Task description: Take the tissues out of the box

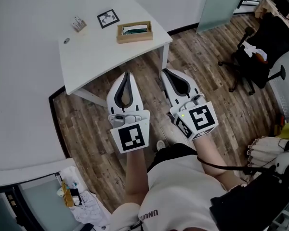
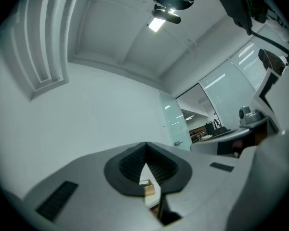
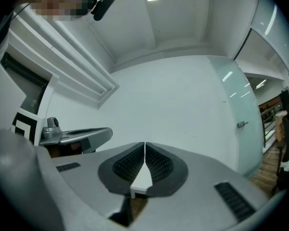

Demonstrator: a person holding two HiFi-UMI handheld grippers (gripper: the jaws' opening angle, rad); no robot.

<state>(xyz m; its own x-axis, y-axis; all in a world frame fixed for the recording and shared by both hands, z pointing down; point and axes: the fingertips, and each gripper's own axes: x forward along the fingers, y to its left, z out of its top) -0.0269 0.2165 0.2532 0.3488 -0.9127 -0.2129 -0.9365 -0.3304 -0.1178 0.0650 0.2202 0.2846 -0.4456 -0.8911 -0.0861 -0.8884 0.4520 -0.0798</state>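
Note:
A shallow wooden tissue box (image 1: 135,32) with a dark green pack inside sits near the right end of a white table (image 1: 96,57). Both grippers hang over the wooden floor in front of the table, short of its near edge and apart from the box. My left gripper (image 1: 127,74) is shut with nothing in it, its tips meeting. My right gripper (image 1: 164,71) is likewise shut and empty. In the left gripper view the jaws (image 2: 145,144) touch, and the box (image 2: 148,189) peeks through the gap below them. The right gripper view shows its jaws (image 3: 144,144) touching, with the table corner (image 3: 141,179) beyond.
On the table lie a black-and-white marker card (image 1: 108,18), a small ribbed object (image 1: 78,24) and a round grommet (image 1: 66,41). A black office chair (image 1: 262,47) stands at the right. A glass door (image 1: 221,4) is behind it. Clutter (image 1: 74,191) lies at lower left.

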